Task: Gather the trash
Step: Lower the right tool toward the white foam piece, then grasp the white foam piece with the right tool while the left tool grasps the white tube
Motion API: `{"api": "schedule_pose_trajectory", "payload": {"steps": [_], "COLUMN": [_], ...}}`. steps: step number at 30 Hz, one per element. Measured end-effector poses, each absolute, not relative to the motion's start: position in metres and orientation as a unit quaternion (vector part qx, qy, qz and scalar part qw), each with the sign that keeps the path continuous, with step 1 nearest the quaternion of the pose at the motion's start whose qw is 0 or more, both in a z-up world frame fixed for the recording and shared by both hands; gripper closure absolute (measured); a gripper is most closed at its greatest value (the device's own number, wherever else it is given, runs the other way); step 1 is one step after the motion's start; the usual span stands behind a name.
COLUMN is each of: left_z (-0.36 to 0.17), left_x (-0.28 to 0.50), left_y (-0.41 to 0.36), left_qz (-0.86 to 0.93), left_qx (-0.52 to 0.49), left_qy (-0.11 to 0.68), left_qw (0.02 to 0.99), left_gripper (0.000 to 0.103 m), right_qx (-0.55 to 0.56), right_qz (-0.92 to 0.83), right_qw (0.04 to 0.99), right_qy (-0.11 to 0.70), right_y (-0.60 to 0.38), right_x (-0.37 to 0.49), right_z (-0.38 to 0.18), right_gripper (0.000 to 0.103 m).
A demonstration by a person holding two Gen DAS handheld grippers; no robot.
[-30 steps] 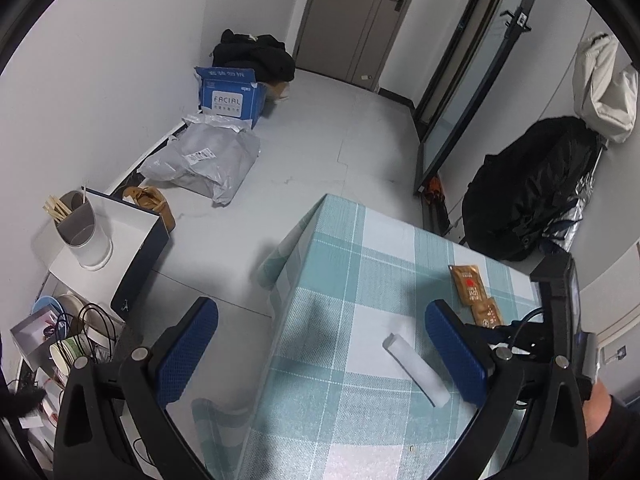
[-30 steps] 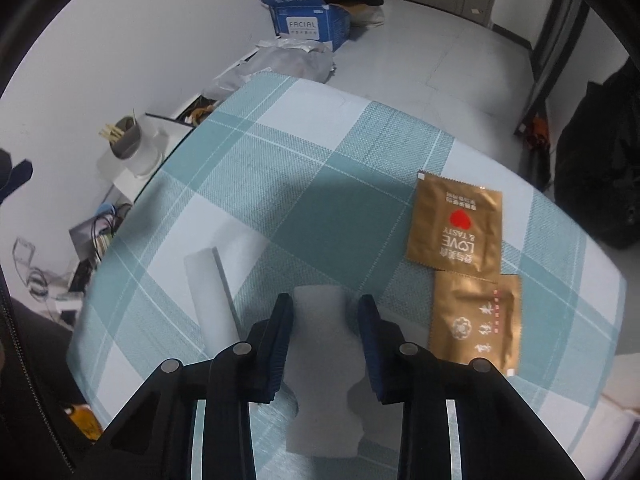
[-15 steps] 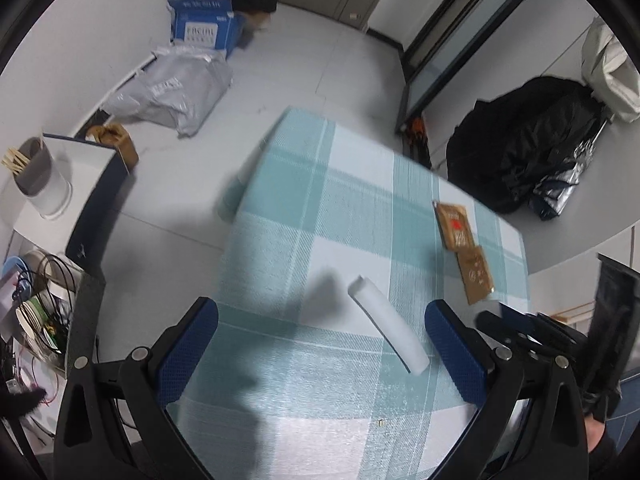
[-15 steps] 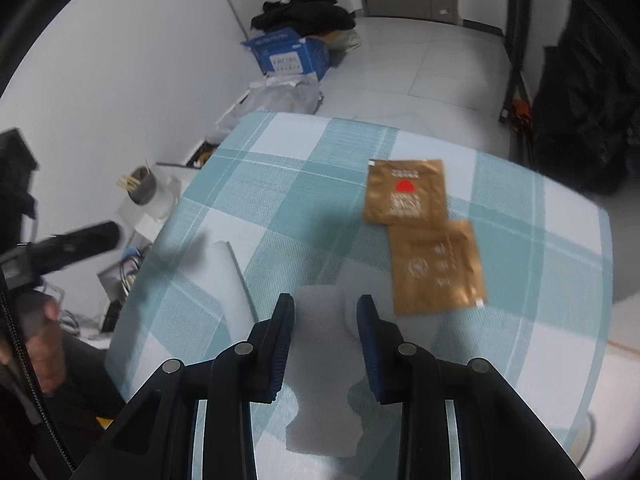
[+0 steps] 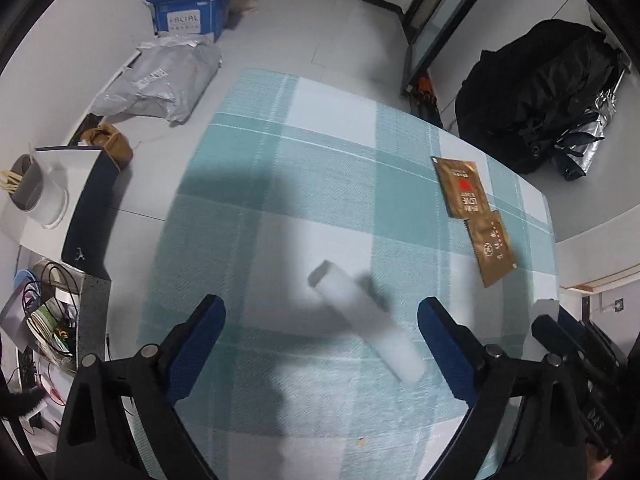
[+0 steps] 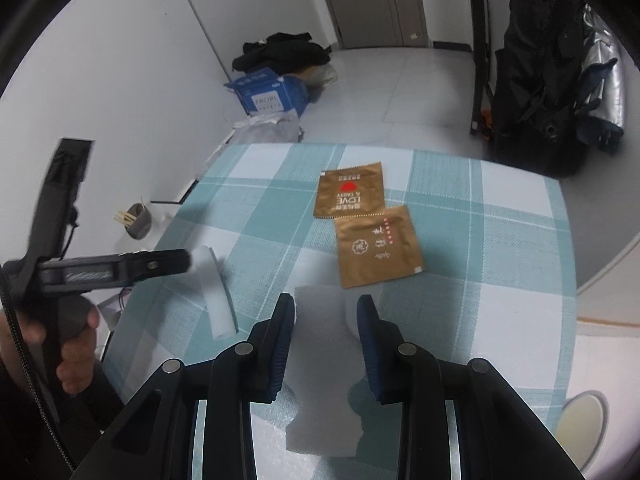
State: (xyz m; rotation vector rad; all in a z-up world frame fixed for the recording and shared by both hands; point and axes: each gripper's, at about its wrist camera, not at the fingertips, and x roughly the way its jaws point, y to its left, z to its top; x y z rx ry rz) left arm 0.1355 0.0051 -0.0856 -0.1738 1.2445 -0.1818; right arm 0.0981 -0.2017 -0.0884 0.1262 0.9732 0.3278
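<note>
L gripper (image 5: 320, 320) jaws wide, just narrowing, straddle white foam roll (image 5: 364, 324), not pressing. Only R view shows R gripper (image 6: 326, 312) clamping flat white foam sheet (image 6: 324, 364).

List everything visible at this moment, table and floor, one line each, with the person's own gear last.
white foam roll: 1, white, on the checked tablecloth between the left claw's fingers, not gripped
white foam sheet: 1, white, flat piece between the right claw's pads
gold sachets: 2, brown-gold, side by side at the far part of the table
blue carton: 1, blue and white, on the floor by the wall
grey mail bag: 1, grey, on the floor beside the carton
grey cup with sticks: 1, grey, left of the table
black bags: dark heap against the right wall
left claw: 1, black with blue pads, wide open, has just been closing a little
right claw: 1, black with blue pads, narrow, on the sheet
</note>
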Motion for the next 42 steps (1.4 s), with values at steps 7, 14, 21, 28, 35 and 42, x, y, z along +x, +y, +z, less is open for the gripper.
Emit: {"api": "schedule_pose_trajectory", "payload": {"steps": [7,14,21,28,35,42], "left_z": [-0.094,-0.098,-0.093,-0.094,-0.083,-0.069], "left_x": [0.144,0.142,0.142,0.143,0.136,0.124], "left_y": [-0.012,-0.030,-0.034,-0.039,-0.048,-0.039], "left_qz": [-0.074,-0.037,-0.014,-0.026,-0.072,-0.130], "left_qx": [-0.085,-0.032,-0.001,-0.003,0.001,0.005], "left_qy": [0.603,0.599,0.573,0.570,0.546,0.511], "left_qw": [0.790,0.800,0.819,0.821,0.834,0.850], "left_gripper": [0.039,0.062,0.096,0.100,0.100,0.100], "right_qx": [0.067,0.077,0.088,0.096,0.098,0.112], "right_qz": [0.160,0.162,0.161,0.157,0.159,0.159], "right_qw": [0.874,0.875,0.876,0.879,0.880,0.881], "right_qy": [0.453,0.449,0.446,0.440,0.437,0.432], "right_y": [-0.213,-0.222,-0.233,-0.242,-0.241,-0.245], "right_x": [0.087,0.077,0.071,0.067,0.063,0.065], "right_z": [-0.085,-0.086,-0.085,-0.083,-0.081,-0.077], "right_gripper": [0.072,0.072,0.072,0.072,0.072,0.072]}}
